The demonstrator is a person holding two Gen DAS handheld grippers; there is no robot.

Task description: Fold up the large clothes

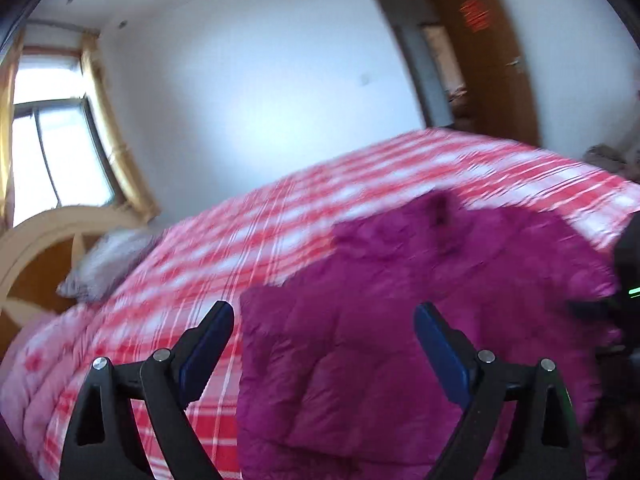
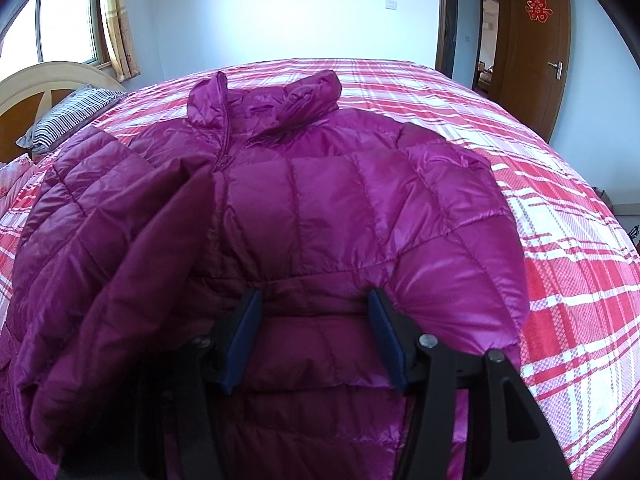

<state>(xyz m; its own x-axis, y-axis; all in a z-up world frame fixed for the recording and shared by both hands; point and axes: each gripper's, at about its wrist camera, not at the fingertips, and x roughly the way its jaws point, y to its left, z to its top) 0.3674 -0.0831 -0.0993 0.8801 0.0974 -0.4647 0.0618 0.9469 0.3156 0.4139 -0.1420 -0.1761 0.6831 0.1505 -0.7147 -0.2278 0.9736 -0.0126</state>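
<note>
Now | left tool (image 1: pixel 324 336) wide, empty | right tool (image 2: pixel 316 320) grips jacket (image 2: pixel 320 184) hem

Magenta quilted jacket (image 2: pixel 320 208) gleaming, bedspread (image 2: pixel 560 240) showing red-and-white plaid, pillow (image 2: pixel 68 120) wearing grey-and-white stripes, door (image 2: pixel 536 52) glowing brown with red emblem (image 2: pixel 539 7), fingers (image 2: pixel 386 344) showing blue pads.

A magenta quilted puffer jacket (image 2: pixel 320 200) lies front up on a bed, collar at the far end. Its zip looks partly open. One sleeve is folded across the front; the other side spreads outward, shiny and puffed.
</note>
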